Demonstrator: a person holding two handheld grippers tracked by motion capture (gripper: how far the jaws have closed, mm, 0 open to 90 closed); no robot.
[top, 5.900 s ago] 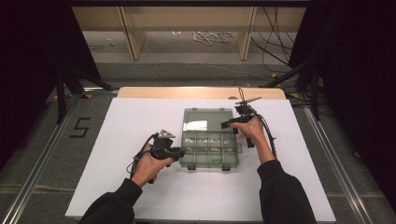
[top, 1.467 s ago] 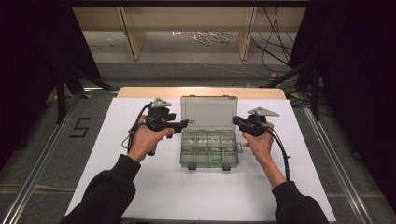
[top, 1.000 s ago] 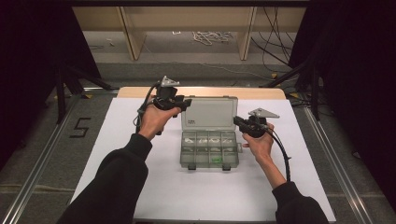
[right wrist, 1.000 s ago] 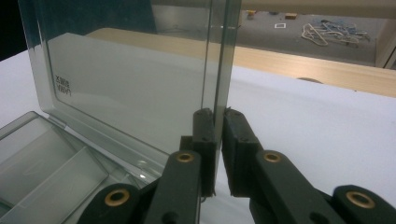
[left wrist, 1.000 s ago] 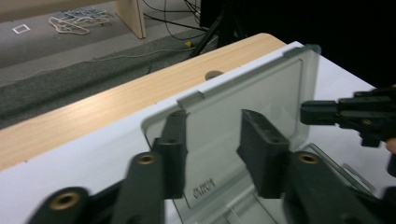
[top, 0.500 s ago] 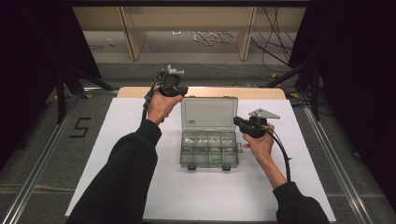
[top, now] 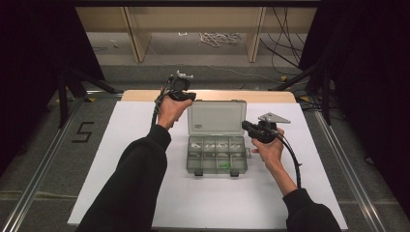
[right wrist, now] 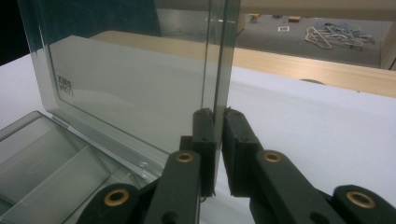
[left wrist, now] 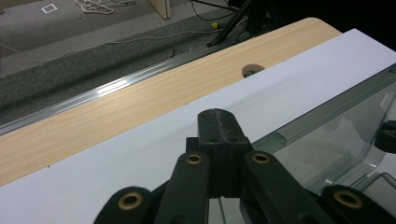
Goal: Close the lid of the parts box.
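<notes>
The left claw [top: 189, 96] is held closed on nothing, raised near the counter's [top: 145, 203] far edge, just beside the lid's left corner. The clear compartment box [top: 217, 155] sits mid-counter, its lid [top: 216, 117] upright. The lid's right edge is pinched by the right claw [top: 245, 126]. Opening seems complete; a release is probably called for next.

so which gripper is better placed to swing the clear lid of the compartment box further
Right. The right gripper is clamped on the side edge of the upright clear plastic lid. The left gripper is shut on nothing, near the lid's far corner.
</notes>
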